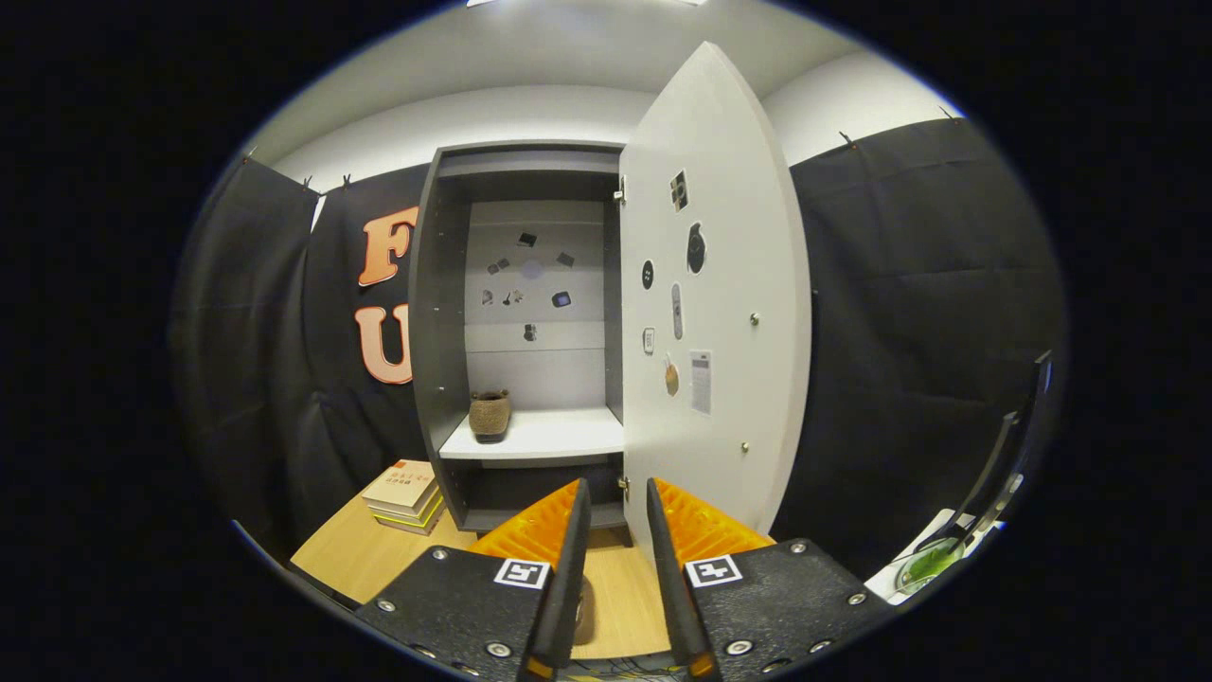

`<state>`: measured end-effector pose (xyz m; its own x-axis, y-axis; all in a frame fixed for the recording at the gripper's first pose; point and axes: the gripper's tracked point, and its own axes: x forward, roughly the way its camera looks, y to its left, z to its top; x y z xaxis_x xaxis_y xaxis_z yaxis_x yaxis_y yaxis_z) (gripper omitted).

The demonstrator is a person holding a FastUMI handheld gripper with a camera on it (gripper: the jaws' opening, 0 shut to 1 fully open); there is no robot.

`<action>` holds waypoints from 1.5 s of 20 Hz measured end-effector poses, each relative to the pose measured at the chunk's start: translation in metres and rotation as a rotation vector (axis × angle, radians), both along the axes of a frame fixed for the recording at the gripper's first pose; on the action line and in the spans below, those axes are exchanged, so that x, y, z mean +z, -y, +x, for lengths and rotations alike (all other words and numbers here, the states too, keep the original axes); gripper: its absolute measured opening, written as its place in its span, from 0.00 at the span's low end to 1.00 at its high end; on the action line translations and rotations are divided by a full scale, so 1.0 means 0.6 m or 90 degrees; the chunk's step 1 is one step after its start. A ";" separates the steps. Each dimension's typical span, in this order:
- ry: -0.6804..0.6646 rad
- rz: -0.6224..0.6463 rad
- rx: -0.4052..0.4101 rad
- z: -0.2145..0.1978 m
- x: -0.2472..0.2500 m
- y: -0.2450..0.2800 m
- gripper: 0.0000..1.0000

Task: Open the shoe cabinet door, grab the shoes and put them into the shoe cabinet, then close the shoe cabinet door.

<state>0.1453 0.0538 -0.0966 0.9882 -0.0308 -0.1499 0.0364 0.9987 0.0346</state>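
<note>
The gripper [617, 497] hangs above the wooden counter [341, 559] with its two orange fingers [540, 521] slightly parted, a narrow gap between them, gripping nothing. Beyond the fingers stands one shoe cabinet [445, 332] at the counter's far edge, its single white door [729, 313] swung wide. One woven basket [490, 415] sits on its shelf [559, 436]. One stack of books [405, 494] lies beside the cabinet.

place: recording booth — black cloth walls [928, 284] | wooden table [350, 554]
</note>
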 end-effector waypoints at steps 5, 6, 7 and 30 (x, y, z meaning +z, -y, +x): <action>-0.037 -0.018 0.028 0.023 -0.070 -0.046 0.54; -0.040 -0.011 0.025 0.031 -0.085 -0.051 0.56; -0.044 -0.006 0.028 0.037 -0.105 -0.058 0.60; -0.293 0.057 0.148 0.129 -0.617 -0.190 0.57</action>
